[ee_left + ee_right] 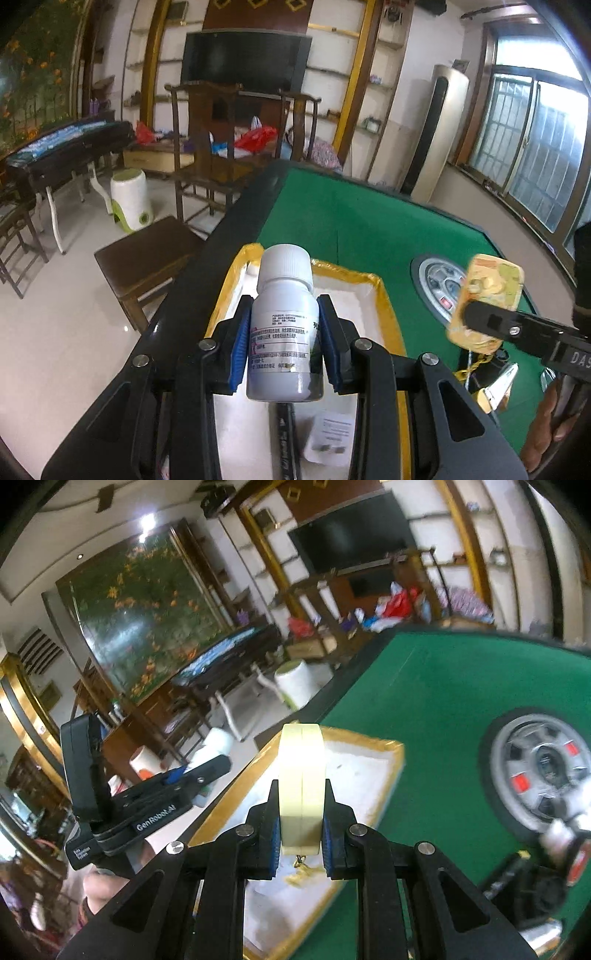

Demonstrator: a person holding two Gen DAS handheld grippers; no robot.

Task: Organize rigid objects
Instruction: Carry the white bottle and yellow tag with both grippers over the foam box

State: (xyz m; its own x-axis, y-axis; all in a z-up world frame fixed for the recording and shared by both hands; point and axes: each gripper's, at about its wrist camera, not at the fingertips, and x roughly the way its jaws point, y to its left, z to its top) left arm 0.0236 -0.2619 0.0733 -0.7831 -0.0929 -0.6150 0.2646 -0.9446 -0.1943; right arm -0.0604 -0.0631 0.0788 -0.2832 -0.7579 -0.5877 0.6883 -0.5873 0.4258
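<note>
Left hand-held gripper (284,343) clamped on white pill bottle (283,325), blue pads (238,350) pressed to both sides of label, cap pointed away. Held above white tray with yellow taped rim (384,291), at near-left corner of green felt surface (369,229). Inside tray under bottle: black pen (286,439) and small white plug adapter (328,435).

Right hand-held gripper (301,830) clamped on flat yellowish tin (302,786), gripped edge-on, jaws nearly together. Same tin (484,299) seen in left view with printed yellow face, held over felt just right of tray, beside round silver hub (439,288) set in middle of surface. Small gold chain dangling under tin (301,866). Bare fingers (546,428) seen at right edge of left view, on gripper handle.

Other items at right of surface near hub, blurred, could not be told. Room behind: dark TV (245,59), wooden chairs (207,147), window (532,129).
</note>
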